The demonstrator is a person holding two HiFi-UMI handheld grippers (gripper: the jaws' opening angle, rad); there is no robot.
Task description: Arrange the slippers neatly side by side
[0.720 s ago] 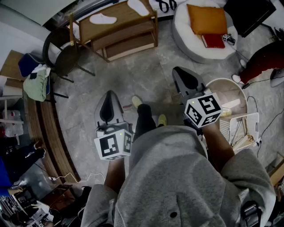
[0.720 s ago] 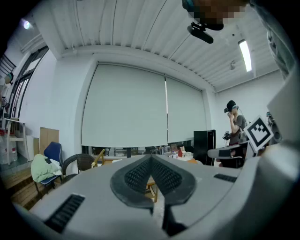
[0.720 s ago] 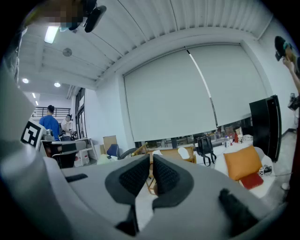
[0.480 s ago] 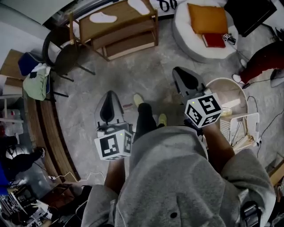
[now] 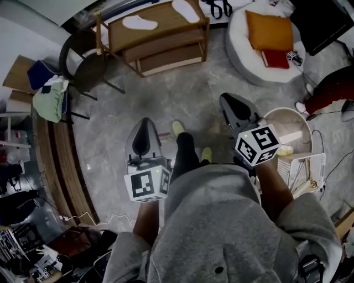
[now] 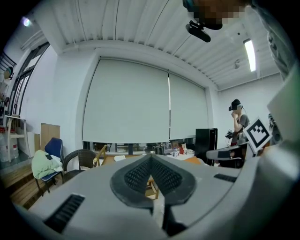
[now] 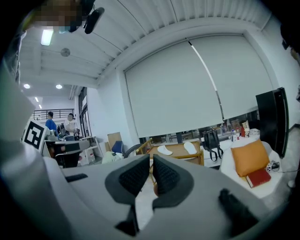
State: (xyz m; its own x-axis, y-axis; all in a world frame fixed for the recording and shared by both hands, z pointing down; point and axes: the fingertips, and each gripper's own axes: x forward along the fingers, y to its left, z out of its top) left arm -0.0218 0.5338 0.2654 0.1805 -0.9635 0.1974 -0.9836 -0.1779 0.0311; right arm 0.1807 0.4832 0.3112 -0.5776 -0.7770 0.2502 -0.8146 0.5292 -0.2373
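Shifted down-right in the head view: wooden tabletop (image 5: 163,21) carrying both slippers, upper middle, well ahead of both tools. Left-hand slipper (image 5: 139,22) lies crosswise, right-hand slipper (image 5: 186,10) angled. Left tool (image 6: 151,159) pinched shut, right tool (image 7: 151,159) cracked a sliver, both empty.

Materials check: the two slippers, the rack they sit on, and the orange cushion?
Slippers: white, matte and flat, probably soft fabric or foam; too small to be sure.
Rack: brown wood with a smooth top and open shelves.
Orange cushion: matte fabric with a soft, puffed shape.
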